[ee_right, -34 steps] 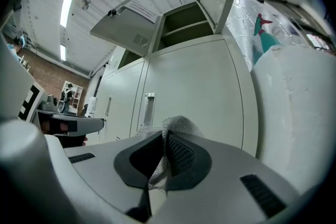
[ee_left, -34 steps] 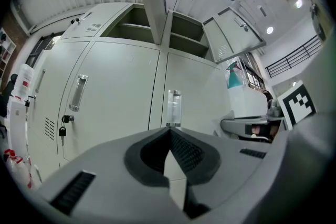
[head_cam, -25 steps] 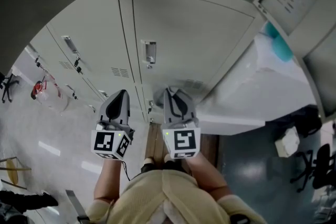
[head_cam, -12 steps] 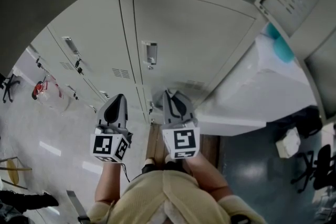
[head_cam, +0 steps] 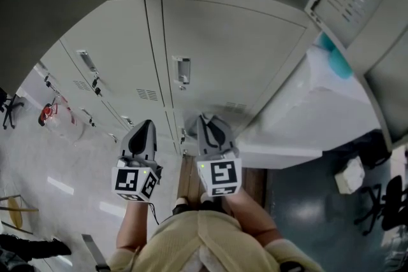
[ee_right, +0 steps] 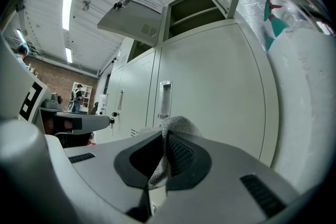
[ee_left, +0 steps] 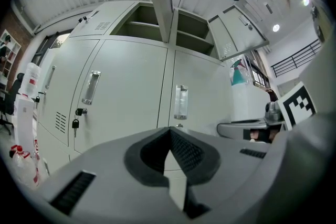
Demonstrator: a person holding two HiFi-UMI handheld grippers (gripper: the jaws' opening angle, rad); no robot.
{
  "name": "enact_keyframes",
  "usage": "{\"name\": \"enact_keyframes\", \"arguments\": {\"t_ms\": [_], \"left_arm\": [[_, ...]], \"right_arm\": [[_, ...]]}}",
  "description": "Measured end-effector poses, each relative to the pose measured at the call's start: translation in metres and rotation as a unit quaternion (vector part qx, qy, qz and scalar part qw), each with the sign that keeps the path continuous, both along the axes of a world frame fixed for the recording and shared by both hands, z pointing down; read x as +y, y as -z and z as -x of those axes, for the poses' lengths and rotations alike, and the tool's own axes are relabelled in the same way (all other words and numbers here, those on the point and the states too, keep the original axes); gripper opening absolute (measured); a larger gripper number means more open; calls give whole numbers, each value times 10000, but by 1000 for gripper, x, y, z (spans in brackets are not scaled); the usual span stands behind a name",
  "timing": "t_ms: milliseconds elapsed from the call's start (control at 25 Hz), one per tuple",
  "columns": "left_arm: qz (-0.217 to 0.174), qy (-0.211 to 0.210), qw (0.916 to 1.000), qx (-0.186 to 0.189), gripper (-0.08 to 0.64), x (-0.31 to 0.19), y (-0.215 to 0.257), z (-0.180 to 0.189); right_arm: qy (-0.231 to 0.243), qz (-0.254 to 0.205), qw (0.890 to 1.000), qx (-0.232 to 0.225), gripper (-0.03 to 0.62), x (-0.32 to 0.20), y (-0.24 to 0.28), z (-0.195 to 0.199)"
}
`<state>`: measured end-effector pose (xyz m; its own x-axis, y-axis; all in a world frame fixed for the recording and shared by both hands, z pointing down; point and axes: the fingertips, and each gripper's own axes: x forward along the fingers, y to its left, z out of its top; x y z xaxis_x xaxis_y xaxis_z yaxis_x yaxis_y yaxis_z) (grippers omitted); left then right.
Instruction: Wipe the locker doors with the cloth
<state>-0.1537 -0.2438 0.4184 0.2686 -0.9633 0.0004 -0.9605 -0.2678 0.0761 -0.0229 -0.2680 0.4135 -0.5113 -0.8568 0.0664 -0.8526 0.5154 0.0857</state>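
Right gripper [ee_right: 167, 139] pinches the cloth [ee_right: 181, 124] below the door handle [ee_right: 165, 98]; left gripper [ee_left: 169, 134] sits clenched, empty. Soft and light, the cloth probably holds best by a bunched fold.

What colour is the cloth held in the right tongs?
Grey; the cloth shows best in the right gripper view.

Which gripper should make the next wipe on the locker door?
Right, probably. The right gripper is shut on the cloth and faces the locker door. The left gripper is shut with nothing between its jaws.
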Motion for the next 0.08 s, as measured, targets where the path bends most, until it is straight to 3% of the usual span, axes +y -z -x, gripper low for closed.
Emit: {"name": "enact_keyframes", "arguments": {"t_ms": [80], "left_arm": [[-3,-33,10000,-7,2,1,0,-2]], "right_arm": [[-10,17,10000,5,5,1,-1,-1]]}}
